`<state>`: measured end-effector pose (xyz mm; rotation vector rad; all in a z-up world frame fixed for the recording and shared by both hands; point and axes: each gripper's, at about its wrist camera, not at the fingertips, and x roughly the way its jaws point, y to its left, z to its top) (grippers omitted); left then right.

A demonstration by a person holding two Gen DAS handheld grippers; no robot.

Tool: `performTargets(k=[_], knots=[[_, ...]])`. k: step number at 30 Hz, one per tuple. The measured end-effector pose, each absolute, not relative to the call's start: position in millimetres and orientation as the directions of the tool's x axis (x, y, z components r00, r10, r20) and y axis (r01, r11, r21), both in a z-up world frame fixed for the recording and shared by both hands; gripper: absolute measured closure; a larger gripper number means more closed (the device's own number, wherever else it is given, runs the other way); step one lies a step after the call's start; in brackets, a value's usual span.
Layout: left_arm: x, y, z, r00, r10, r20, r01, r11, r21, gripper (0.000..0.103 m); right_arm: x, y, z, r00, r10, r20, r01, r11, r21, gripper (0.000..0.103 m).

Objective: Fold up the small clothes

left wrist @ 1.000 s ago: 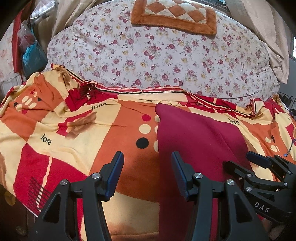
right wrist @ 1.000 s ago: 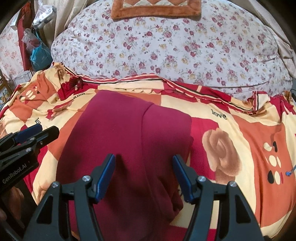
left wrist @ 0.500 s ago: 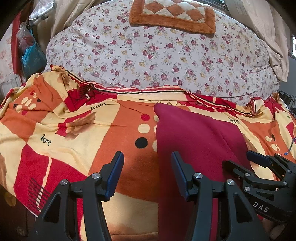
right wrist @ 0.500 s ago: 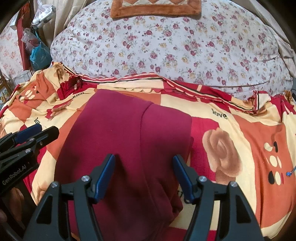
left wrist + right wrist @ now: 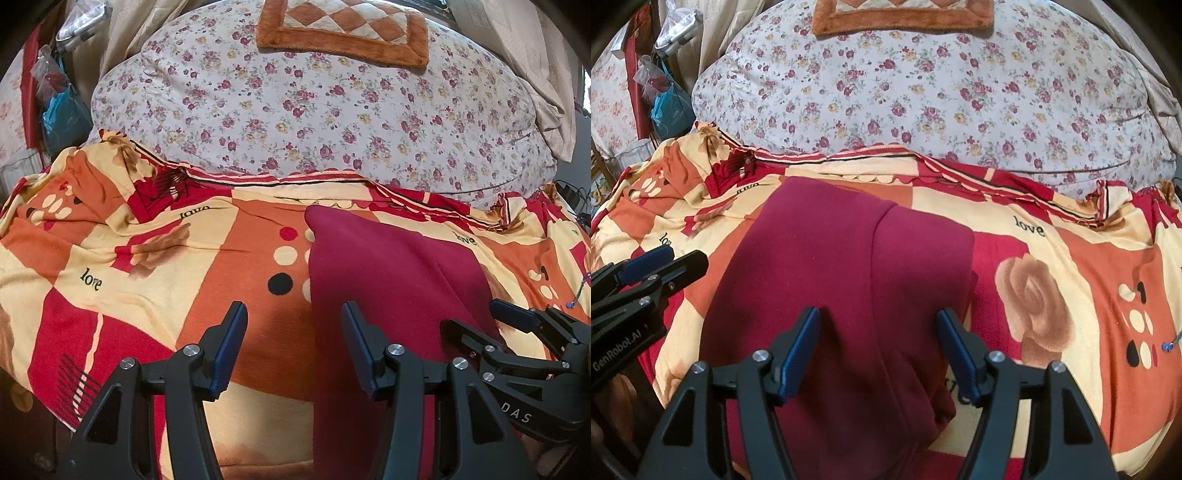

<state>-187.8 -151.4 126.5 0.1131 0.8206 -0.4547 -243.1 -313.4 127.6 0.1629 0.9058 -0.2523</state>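
Note:
A dark red garment [image 5: 831, 280] lies flat on the patterned blanket [image 5: 1071, 258], folded lengthwise with a seam running down it. In the left wrist view the same garment [image 5: 388, 280] lies right of centre. My left gripper [image 5: 293, 332] hovers open over the garment's left edge and the orange blanket [image 5: 129, 258], nothing between its fingers. My right gripper [image 5: 877, 332] stands open above the garment's near part, its pads apart from the cloth. Each gripper shows in the other's view: the right gripper [image 5: 517, 325] at the right edge, the left gripper [image 5: 653, 266] at the left edge.
A big floral quilt [image 5: 332, 110] rises behind the blanket, with an orange checked mat [image 5: 343, 29] on top. Bags and clutter [image 5: 59, 107] stand at the far left. Beige cloth [image 5: 535, 74] hangs at the far right. The blanket's near edge drops off in front of me.

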Motion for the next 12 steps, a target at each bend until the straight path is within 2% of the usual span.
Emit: performTargets(k=[12], knots=[[-181.1,-143.9,126.4,0.598,-0.344,-0.724,0.415,0.905,-0.087,0.071,-245.9,-315.6,124.7,0.589,-0.148,-0.795,0.287,0.957,0.034,0.033]])
